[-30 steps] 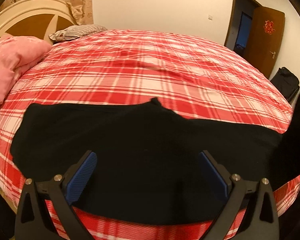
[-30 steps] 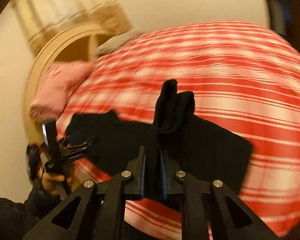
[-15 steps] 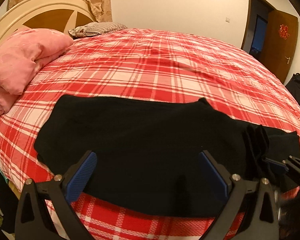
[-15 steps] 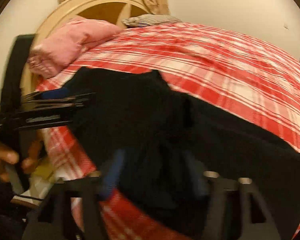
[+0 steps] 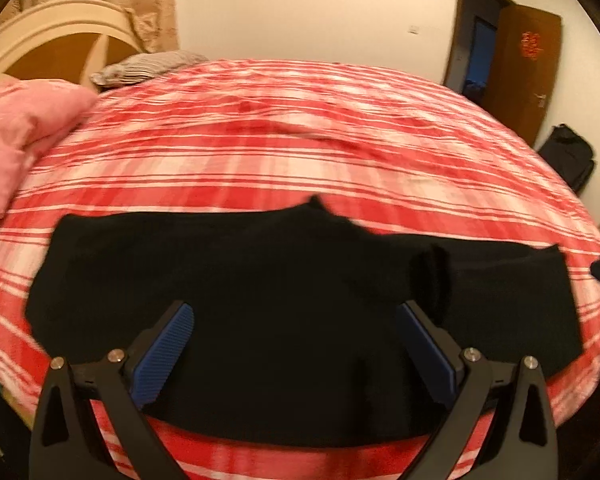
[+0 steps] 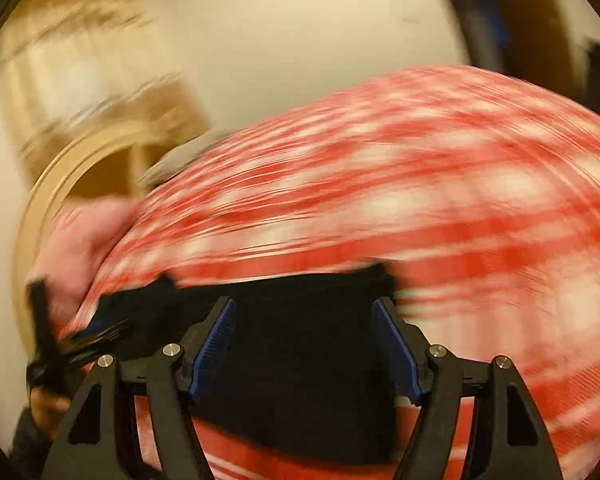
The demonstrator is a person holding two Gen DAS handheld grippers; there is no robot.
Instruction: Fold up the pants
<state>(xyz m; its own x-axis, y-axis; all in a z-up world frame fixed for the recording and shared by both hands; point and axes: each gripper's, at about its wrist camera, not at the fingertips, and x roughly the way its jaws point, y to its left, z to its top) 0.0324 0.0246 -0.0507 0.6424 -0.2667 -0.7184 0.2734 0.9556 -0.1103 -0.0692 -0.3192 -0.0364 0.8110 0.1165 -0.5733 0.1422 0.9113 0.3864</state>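
Black pants (image 5: 284, 304) lie flat across the near part of a red plaid bed (image 5: 284, 152), folded over so one end rests as a raised ridge at the right. My left gripper (image 5: 294, 322) hovers open above the middle of the cloth, with nothing between its blue pads (image 5: 164, 348). In the blurred right wrist view the same pants (image 6: 300, 364) lie below my right gripper (image 6: 304, 328), which is open and empty. The other gripper (image 6: 60, 344), held in a hand, shows at that view's left edge.
A pink quilt (image 5: 16, 136) and a striped pillow (image 5: 148, 66) sit by the cream headboard (image 5: 48, 44) at the left. A brown door (image 5: 528, 60) and a dark bag (image 5: 568, 156) stand at the right beyond the bed.
My right gripper carried a pant end over the cloth, opened and let it go, then drew back to the right. The left gripper stayed open above the pants.
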